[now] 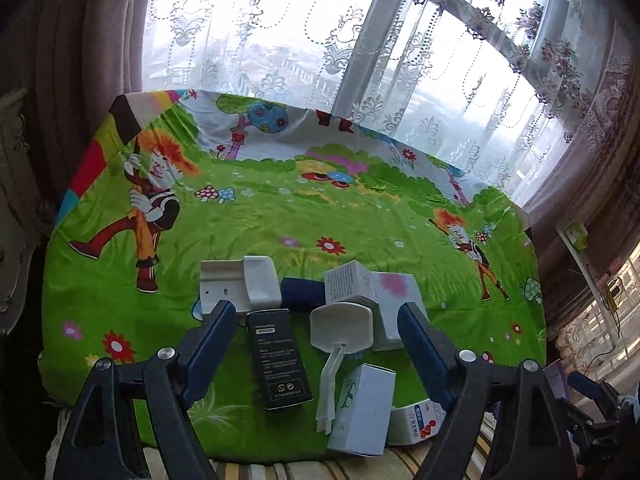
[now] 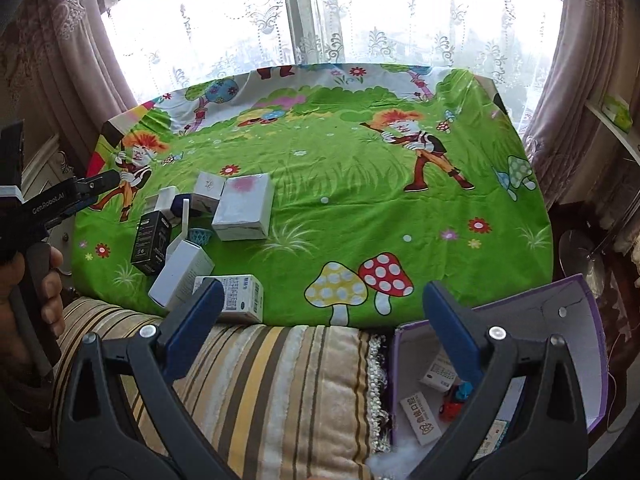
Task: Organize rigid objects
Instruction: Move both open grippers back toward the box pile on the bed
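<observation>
Between picks. Left gripper (image 1: 316, 332) gaping, empty, over box pile. Right gripper (image 2: 322, 306) gaping, empty, near purple box (image 2: 592, 320). Next: clamp black box (image 1: 278, 358), avoid neighbours.

We count about seven small boxes (image 2: 243, 211) on the green cloth (image 2: 360, 216). Beside the cloth, the purple box (image 2: 576, 312) holds two packets (image 2: 420, 418) and one toy car (image 2: 454, 400).

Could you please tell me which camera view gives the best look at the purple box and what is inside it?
The right wrist view: the purple box sits open at lower right, showing small cartons and a red toy inside. The left wrist view catches only a purple sliver at its right edge, contents hidden.
</observation>
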Motion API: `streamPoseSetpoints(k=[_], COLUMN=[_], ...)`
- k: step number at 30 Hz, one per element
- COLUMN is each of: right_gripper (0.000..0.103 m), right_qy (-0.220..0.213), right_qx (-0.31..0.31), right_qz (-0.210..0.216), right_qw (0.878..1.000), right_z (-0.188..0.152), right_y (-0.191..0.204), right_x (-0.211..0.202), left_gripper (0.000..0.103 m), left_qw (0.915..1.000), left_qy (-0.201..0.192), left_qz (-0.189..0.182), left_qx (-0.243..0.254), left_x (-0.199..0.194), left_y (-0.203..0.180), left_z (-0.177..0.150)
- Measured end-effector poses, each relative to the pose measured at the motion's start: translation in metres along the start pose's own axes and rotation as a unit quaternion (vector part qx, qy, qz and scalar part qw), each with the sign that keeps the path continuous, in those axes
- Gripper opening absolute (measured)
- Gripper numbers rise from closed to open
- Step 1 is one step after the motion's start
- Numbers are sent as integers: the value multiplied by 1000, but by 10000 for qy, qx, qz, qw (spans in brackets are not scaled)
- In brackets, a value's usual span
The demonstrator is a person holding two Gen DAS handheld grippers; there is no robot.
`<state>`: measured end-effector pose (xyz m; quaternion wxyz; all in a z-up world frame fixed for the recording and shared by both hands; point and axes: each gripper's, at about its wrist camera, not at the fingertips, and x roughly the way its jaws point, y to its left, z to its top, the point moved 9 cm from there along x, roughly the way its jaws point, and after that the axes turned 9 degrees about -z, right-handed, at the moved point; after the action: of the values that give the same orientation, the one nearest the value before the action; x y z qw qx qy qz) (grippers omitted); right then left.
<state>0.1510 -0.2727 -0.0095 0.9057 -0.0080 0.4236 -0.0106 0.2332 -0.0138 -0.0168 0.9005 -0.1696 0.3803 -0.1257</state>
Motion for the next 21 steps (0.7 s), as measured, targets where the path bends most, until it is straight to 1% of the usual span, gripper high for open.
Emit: streamPoseSetpoints(k=[3, 6, 9, 16, 21], right_gripper=[100, 100, 100, 100, 100], right_qy=[158, 347, 589, 978, 1224], right_qx=[-194, -280, -361, -521, -824], right_qz=[74, 208, 345, 376, 214], right_qw=[9997, 9988, 9970, 9931, 9888], right_z=[-2, -5, -10, -19, -28], right_y=[20, 39, 56, 80, 90], right_x=[11, 23, 36, 60, 74], left_gripper=[83, 83, 83, 83, 83], left_qw=[9992, 9981, 9970, 9936, 9923], left_qy=[183, 346, 518, 906, 1019], left_qz=[146, 182, 250, 359, 429], left_qx=[-317, -482, -513, -565, -553], left_x=[8, 17, 28, 50, 56], left_y=[22, 32, 37, 46, 48], left_z=[-10, -19, -28, -49, -55])
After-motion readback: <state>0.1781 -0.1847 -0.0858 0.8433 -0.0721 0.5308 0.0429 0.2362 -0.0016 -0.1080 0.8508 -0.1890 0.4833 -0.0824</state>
